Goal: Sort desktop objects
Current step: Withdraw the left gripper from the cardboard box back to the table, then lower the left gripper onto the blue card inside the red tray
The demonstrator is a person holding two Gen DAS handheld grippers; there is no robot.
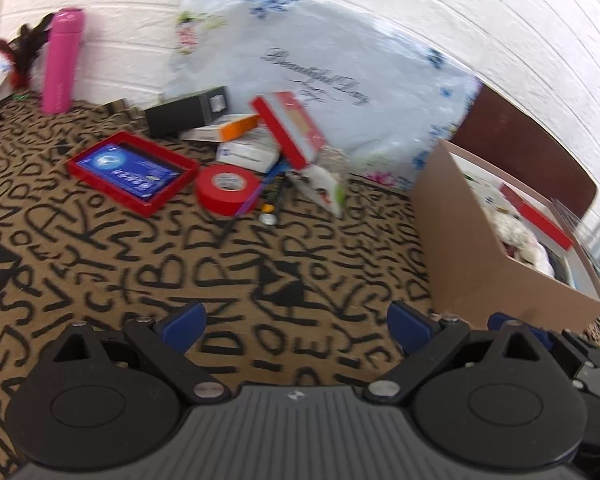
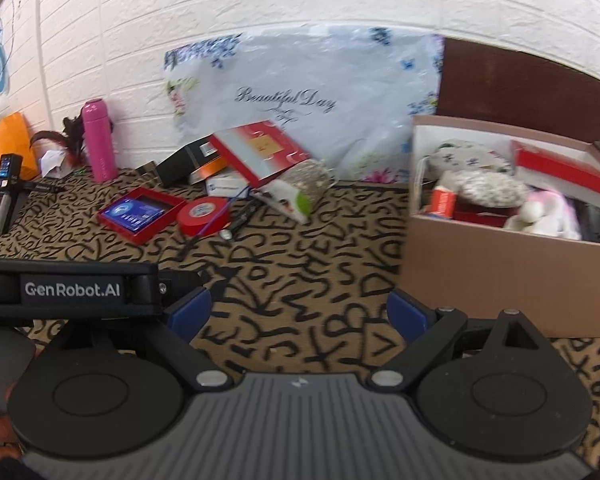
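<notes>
A: What sits closest to the lens?

B: The left gripper (image 1: 296,326), blue pads spread wide with nothing between them, hovering over bare letter-patterned tablecloth (image 1: 148,264). The right gripper (image 2: 298,314) is likewise released and empty; the left unit's black body crosses its view at the left.

A: And the things to sort?

B: All well ahead of both claws, piled near the white brick wall. A red tape roll (image 1: 226,189) lies straight beyond the left gripper's gap, just beside a shallow red tray (image 1: 134,170) holding a blue card. Behind them, a black box (image 1: 186,114) and small cartons are stacked, with a red-edged box (image 1: 290,128) tilted against the pile.

A: Where's the container?

B: A cardboard box (image 2: 496,276), already holding soft items and a red box, stands right of both grippers, close beside the right gripper's finger.

A: Anything else?

B: A pink bottle (image 2: 98,140) stands upright by the wall, far left.
</notes>
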